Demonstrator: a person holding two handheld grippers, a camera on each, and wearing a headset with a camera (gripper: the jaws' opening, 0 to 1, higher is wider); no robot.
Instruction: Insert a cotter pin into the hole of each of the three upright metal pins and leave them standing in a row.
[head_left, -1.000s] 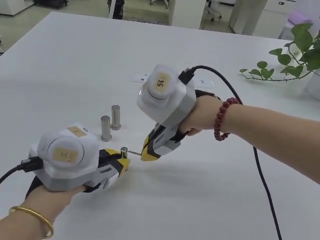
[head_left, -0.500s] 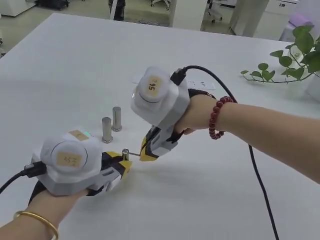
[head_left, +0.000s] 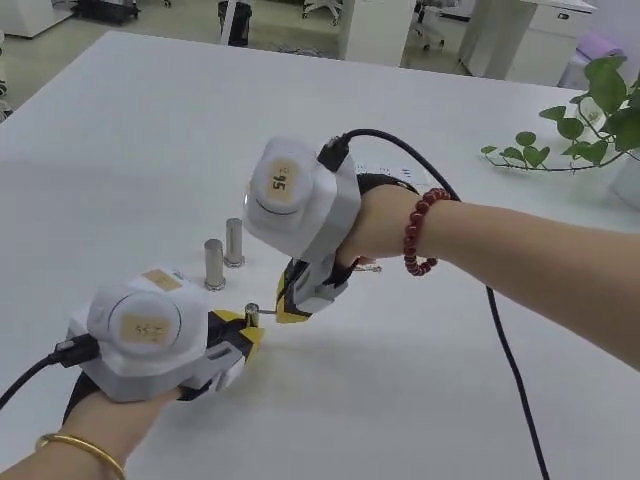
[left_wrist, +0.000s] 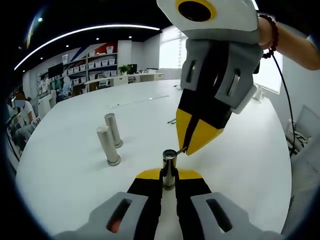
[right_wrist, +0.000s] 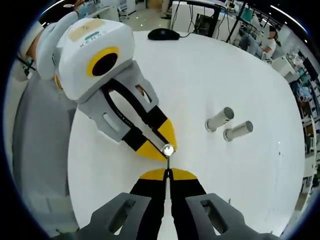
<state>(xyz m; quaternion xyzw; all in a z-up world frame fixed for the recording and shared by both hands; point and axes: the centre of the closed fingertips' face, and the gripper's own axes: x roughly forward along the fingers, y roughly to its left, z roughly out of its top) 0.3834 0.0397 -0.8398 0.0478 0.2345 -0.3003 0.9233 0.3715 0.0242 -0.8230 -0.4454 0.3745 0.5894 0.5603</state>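
Progress: first insertion under way, none judged finished. Left gripper clamped on metal pin, upright. Right gripper pinched on cotter pin, tip at pin's head. Second pin, third pin standing at 11 o'clock, seemingly bare.

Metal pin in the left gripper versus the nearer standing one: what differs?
Gripped metal pin: clamped in jaws of left gripper; free metal pin: standing free on the table. Right gripper holds a cotter pin against the gripped one's top; the free one shows none. Both upright, silver.
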